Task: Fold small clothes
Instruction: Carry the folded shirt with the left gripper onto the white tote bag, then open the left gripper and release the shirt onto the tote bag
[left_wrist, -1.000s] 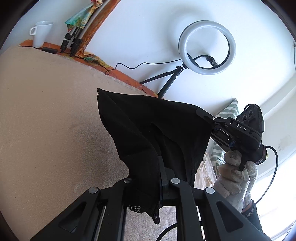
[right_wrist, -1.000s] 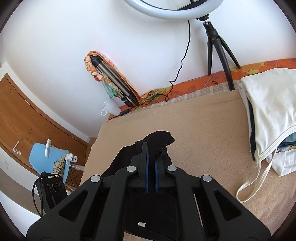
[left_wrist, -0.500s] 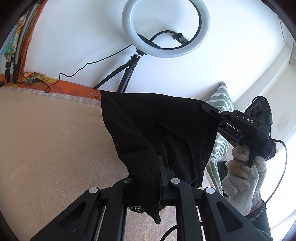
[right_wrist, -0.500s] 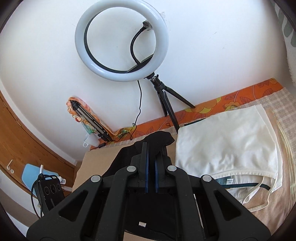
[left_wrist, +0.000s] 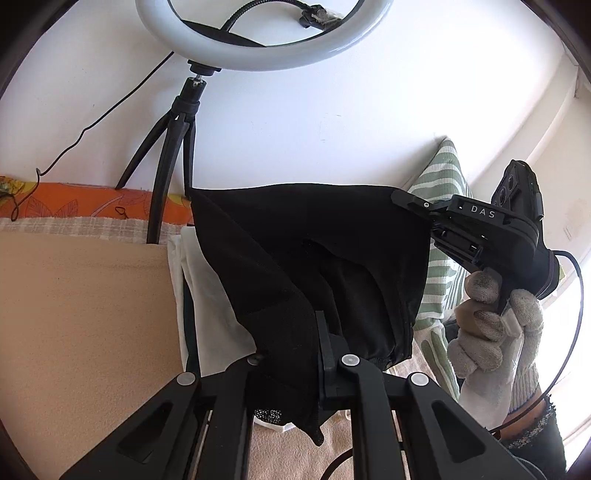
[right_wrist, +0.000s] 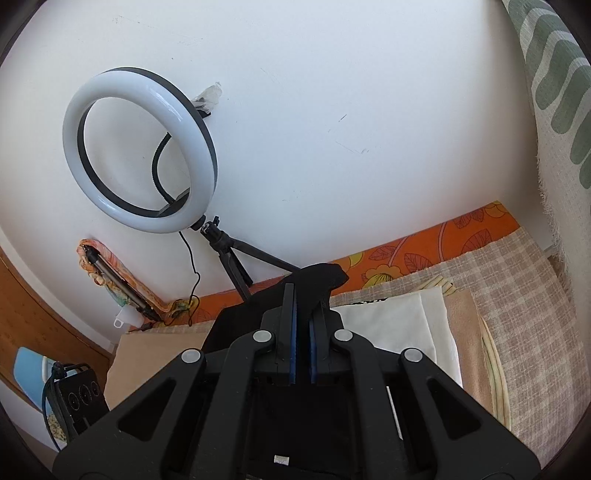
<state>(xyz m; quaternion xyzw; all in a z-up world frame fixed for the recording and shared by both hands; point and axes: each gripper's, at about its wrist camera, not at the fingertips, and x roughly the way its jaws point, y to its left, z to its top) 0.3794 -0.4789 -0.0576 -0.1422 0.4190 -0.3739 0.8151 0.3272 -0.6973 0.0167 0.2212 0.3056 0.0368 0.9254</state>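
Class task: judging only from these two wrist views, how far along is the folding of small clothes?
Done: a folded white cloth lies on the beige bed cover. In hand: left gripper and right gripper hold a black garment aloft. Left: laying it down, folding it.

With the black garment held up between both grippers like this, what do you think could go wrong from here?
1. The left gripper pinches only a bunched lower part of the black fabric garment, so it might slip out while being carried.
2. The right gripper grips just a corner, so a pull apart may tug it free.
3. The white ring light on its black tripod stands close behind; a swing could knock it.
4. Lowered carelessly, it could rumple the white folded clothes.
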